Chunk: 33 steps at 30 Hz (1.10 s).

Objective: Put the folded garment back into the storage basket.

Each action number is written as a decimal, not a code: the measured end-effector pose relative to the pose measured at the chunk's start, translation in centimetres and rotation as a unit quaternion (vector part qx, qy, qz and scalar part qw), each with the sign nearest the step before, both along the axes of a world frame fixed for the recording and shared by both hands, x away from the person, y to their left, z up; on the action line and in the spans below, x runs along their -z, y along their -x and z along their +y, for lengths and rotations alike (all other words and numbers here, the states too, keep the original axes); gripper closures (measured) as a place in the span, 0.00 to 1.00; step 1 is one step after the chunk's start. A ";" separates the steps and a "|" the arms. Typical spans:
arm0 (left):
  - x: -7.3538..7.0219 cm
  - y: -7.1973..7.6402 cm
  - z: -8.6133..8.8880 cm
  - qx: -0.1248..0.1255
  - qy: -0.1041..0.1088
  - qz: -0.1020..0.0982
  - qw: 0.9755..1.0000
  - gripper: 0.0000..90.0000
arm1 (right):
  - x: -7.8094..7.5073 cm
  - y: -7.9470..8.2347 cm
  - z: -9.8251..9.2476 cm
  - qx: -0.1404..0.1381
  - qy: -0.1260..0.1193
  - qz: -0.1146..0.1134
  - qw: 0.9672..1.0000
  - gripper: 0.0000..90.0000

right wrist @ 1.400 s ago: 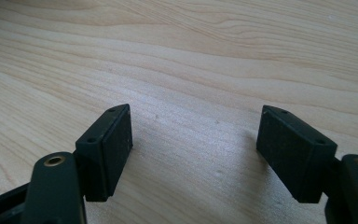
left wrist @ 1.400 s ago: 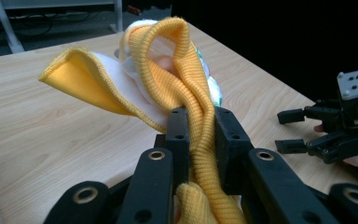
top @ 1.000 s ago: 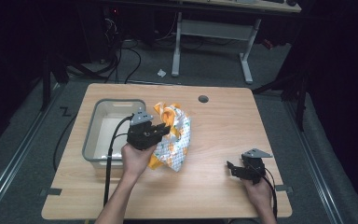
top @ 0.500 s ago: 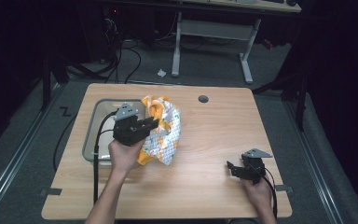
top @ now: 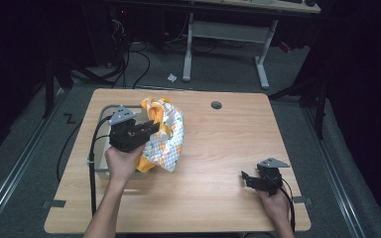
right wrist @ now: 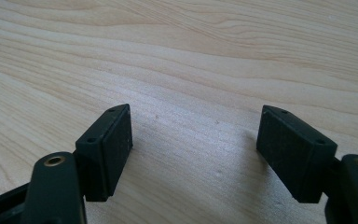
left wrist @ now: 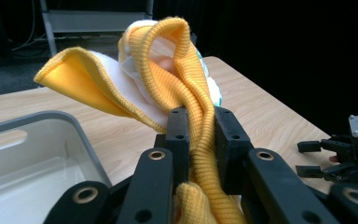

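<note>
- Sitting at the left side of the bench (top: pixel 213 163): 1 grey plastic tub (left wrist: pixel 32 154), with no item lying on the pale floor and walls on show in the left gripper view.
- Hanging clear of that tub, just to its right and above the bench: a yellow-and-white patterned garment (top: pixel 166 136), not resting inside any container.
- Clamping a yellow ribbed band of the garment between both pads: the left gripper (top: pixel 146 130), closed tight on the cloth, with folds bunching above and below the pinch.
- Hiding most of the tub in the high view: the left hand (top: pixel 121 161), the gripper and the garment, leaving just rim edges; contents under them impossible to judge there.
- Running out of the left gripper view at the bottom: the garment's lower part.
- Resting low near the bench's right front corner, well apart from the garment: the right gripper (top: pixel 250 179), spread wide with bare wood between its pads.
- Compared with 1 second ago: garment and left gripper shifting leftward toward the tub and slightly higher; right gripper staying put.
</note>
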State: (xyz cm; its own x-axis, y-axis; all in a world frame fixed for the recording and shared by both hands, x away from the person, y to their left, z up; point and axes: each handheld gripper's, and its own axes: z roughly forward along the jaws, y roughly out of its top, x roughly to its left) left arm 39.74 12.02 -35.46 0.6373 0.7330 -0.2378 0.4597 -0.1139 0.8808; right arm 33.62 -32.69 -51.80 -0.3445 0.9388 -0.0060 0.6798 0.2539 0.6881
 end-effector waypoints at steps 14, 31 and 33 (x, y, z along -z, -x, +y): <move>-0.2 -0.6 3.1 -0.025 0.002 0.012 1.000 0.87 | 0.0 0.0 0.0 0.000 0.000 0.000 1.000 0.30; -0.1 -0.8 5.6 -0.050 -0.008 0.013 0.999 0.87 | 0.0 0.0 0.0 0.000 0.000 -0.001 1.000 0.30; 0.1 -0.9 5.9 -0.053 -0.008 0.016 0.998 0.87 | 0.0 0.0 0.0 0.000 0.000 0.000 1.000 0.30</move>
State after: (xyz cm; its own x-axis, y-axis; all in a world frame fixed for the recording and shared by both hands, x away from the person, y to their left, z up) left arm 40.68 17.90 -35.54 0.5488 0.7996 -0.2438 0.4975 -0.0781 0.8639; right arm 33.65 -32.69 -51.80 -0.3440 0.9390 -0.0068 0.6797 0.2539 0.6882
